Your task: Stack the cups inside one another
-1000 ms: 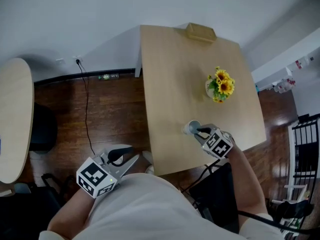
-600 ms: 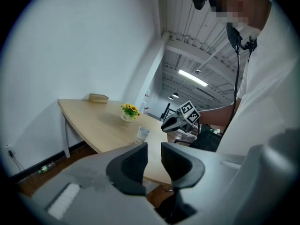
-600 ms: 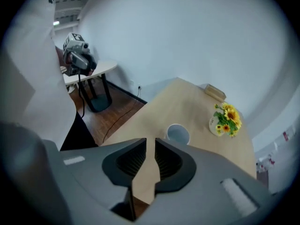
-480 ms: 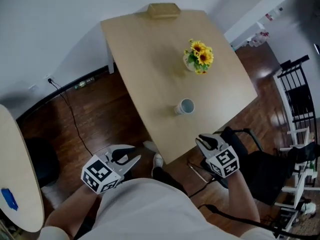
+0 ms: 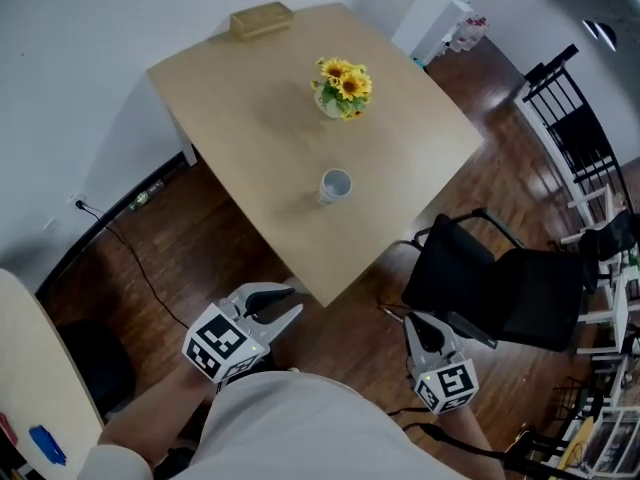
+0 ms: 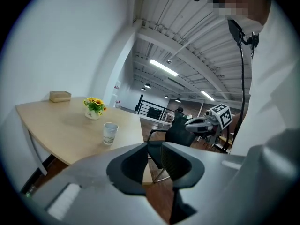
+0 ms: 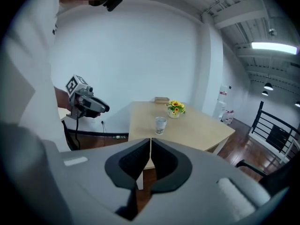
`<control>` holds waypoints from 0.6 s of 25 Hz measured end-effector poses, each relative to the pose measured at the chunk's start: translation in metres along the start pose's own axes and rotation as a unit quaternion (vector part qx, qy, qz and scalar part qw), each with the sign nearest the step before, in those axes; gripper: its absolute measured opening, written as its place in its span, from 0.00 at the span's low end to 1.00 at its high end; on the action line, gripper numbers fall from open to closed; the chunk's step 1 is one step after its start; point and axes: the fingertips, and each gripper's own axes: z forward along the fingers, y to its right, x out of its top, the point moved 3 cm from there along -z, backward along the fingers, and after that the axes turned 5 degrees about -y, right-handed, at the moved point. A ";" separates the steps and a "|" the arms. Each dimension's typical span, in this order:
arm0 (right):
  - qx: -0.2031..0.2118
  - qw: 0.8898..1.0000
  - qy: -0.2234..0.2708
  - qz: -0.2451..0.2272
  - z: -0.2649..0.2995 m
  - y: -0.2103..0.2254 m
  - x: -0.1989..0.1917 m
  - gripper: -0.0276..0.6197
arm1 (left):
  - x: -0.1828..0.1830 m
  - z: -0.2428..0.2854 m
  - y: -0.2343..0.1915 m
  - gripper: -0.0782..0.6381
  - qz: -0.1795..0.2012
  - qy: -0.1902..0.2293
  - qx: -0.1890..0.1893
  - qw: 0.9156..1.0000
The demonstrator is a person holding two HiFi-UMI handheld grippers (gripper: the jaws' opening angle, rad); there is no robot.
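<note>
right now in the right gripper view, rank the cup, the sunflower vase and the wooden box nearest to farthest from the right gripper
1. cup, near the middle of the table, closest to the right gripper.
2. sunflower vase, behind the cup, slightly to its right.
3. wooden box, at the table's far edge.

Table bears cup, sunflower pot, tan box (maybe wood) at far edge.

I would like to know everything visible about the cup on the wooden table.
The cup is pale, whitish, maybe paper, with a faint print on its side. It stands upright, mouth open upward, on the light wooden table, near the edge closest to the person, apart from the sunflower vase. Only the table touches it.
</note>
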 end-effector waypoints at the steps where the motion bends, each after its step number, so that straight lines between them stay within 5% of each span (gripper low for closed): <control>1: 0.000 1.000 0.009 -0.002 -0.007 -0.003 -0.003 0.06 | -0.002 0.002 0.009 0.24 0.001 -0.001 0.001 1.000; 9: 0.001 0.997 0.067 0.043 -0.082 -0.021 -0.042 0.05 | -0.019 0.005 0.103 0.24 0.007 -0.004 0.030 1.000; 15: 0.004 0.995 0.101 0.022 -0.124 -0.037 -0.069 0.05 | -0.040 -0.006 0.168 0.24 0.013 0.005 0.063 0.998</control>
